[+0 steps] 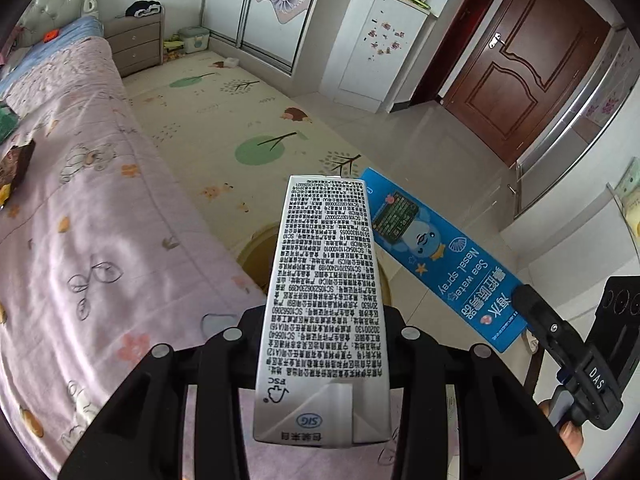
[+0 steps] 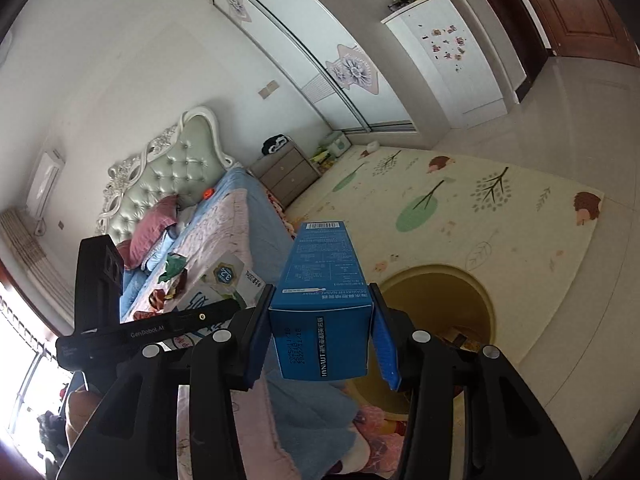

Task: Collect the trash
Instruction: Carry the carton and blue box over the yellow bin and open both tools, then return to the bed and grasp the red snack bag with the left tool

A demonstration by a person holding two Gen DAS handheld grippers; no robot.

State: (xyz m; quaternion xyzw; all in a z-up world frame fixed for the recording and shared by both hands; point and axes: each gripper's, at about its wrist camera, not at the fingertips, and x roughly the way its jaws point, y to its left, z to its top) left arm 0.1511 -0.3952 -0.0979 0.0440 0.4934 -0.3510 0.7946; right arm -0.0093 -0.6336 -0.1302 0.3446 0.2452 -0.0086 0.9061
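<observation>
My left gripper (image 1: pixel 324 336) is shut on a silver milk carton (image 1: pixel 324 304) covered in black print, held out past the bed's edge above a yellow bin (image 1: pixel 256 256). My right gripper (image 2: pixel 322 320) is shut on a blue nasal spray box (image 2: pixel 320 304), held beside and above the same yellow bin (image 2: pixel 472 300). In the left wrist view the blue box (image 1: pixel 440 256) and right gripper (image 1: pixel 560 336) show at the right. In the right wrist view the left gripper's body and the carton (image 2: pixel 224 280) show at the left. More wrappers (image 2: pixel 172 280) lie on the bed.
A bed with a pink sheet (image 1: pixel 80 220) fills the left. A patterned play mat (image 1: pixel 240 128) covers the floor. A nightstand (image 1: pixel 136 44), sliding wardrobe (image 1: pixel 260 12), white cabinet (image 1: pixel 376 48) and brown door (image 1: pixel 532 64) stand farther off. Dark wrappers (image 1: pixel 16 164) lie on the bed.
</observation>
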